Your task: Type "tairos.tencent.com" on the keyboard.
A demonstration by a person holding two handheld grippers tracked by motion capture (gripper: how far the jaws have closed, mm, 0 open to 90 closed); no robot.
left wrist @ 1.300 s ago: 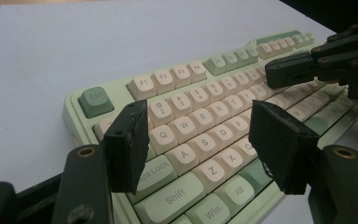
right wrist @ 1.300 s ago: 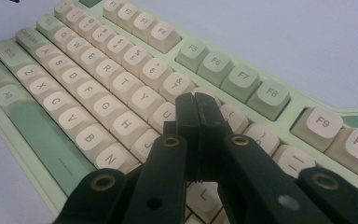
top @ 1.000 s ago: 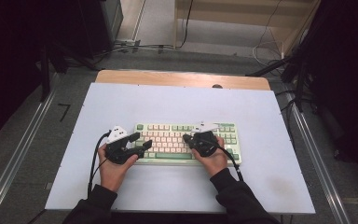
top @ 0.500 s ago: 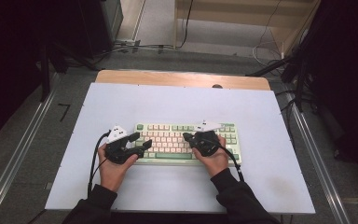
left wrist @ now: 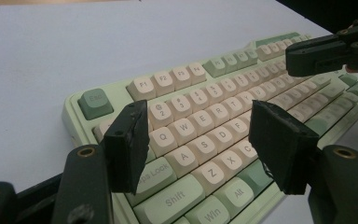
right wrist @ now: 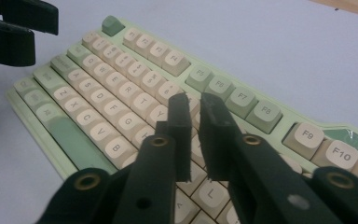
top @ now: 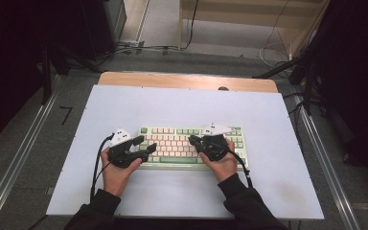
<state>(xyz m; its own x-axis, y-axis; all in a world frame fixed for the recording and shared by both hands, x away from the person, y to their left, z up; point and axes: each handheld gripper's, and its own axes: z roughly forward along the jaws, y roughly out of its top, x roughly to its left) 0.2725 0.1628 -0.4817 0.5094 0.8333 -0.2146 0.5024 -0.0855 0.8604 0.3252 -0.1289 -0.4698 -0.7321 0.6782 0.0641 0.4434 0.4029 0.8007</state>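
high view: keyboard [top: 191,146] sits centred toward desk [top: 182,103] near edge; far half bare, room to push.
left gripper view: left gripper [left wrist: 200,140] spread over Q/A/Z end, nothing pinched, likely poised to steady it.
right gripper view: right gripper [right wrist: 195,122] just been opening, narrow gap, nothing between, tips over the keys near U/J.

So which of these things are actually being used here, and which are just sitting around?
In use:
- keyboard
- left tool, jaws wide apart over the keys
- right tool, jaws just opening a crack, nothing between them

Just lying about:
- white table
- cables on the floor
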